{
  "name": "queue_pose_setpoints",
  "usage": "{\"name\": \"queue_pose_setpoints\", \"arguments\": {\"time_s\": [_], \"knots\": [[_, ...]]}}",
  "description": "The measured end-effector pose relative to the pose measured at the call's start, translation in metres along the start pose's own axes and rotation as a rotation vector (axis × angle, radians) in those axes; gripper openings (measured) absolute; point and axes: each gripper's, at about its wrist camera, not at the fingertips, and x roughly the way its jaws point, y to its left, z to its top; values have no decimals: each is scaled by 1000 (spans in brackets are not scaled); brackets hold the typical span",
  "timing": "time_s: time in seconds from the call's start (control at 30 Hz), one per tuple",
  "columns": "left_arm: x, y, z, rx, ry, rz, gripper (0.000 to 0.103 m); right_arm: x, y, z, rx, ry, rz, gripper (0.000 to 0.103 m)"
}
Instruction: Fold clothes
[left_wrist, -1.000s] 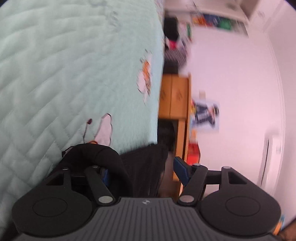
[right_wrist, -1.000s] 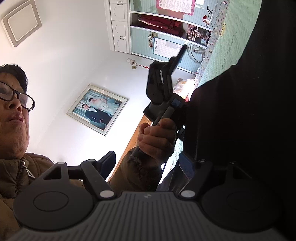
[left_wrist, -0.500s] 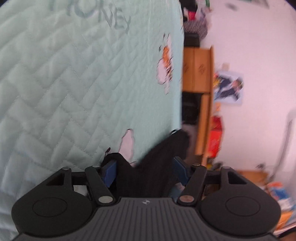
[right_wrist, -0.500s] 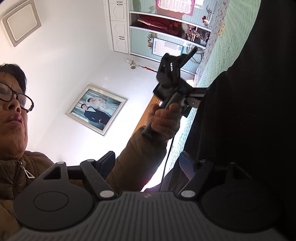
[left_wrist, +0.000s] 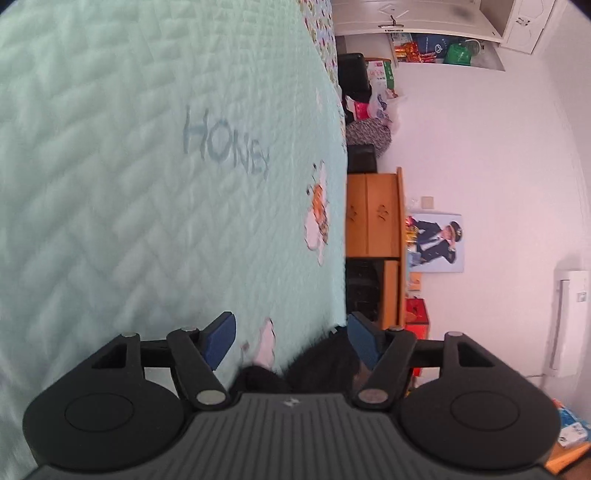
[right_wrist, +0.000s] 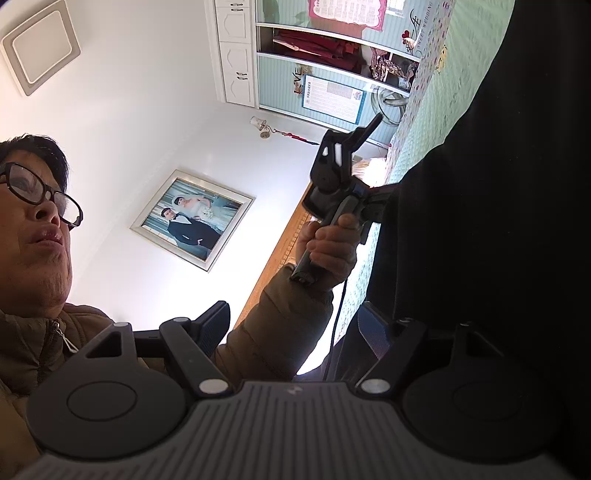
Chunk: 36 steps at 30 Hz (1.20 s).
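The left gripper (left_wrist: 290, 341) has its jaws opening, and a black garment (left_wrist: 317, 365) bunches low between them, untouched by the blue pads (left_wrist: 221, 338), at the edge of the quilted mint bed (left_wrist: 147, 184). The right gripper (right_wrist: 295, 332) stands spread, the same dark cloth draped over its right finger. The person's hand (right_wrist: 330, 245) grips the left handle.

One black garment (right_wrist: 480, 221), two tools (left_wrist: 288, 339)

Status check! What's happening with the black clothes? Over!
Left gripper jaws opening, black garment loose between them. Right gripper open, garment draped beside. Nothing blocking.
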Motion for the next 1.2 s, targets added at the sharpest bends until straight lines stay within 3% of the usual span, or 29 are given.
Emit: {"name": "queue_pose_setpoints", "arguments": {"time_s": [0.2,0.3,0.47,0.57,0.63,0.7,0.83,1.0,1.1,1.2], "knots": [[18,-12,-47,33,160,-26,72,-1,-1,1,2,0,2,77],[31,-19,-51,69,195,-20,75,-1,-2,1,4,0,3,77],[70,-12,-34,18,262,64,75,-2,-3,3,5,2,3,77],[69,-30,-12,108,178,65,72,-4,-3,5,5,4,5,77],[76,-25,-1,56,215,51,72,-4,-3,4,5,2,5,77],[82,-26,-6,104,222,102,71,-3,-3,4,6,0,4,77],[60,-21,-12,72,161,25,71,-3,-3,5,7,2,3,77],[11,-14,-32,51,72,88,73,-3,-3,6,10,0,2,77],[-18,-23,-54,108,40,105,73,-3,-4,7,9,-1,-1,77],[-24,-30,-69,166,64,137,74,-1,-4,7,10,-2,-2,77]]}}
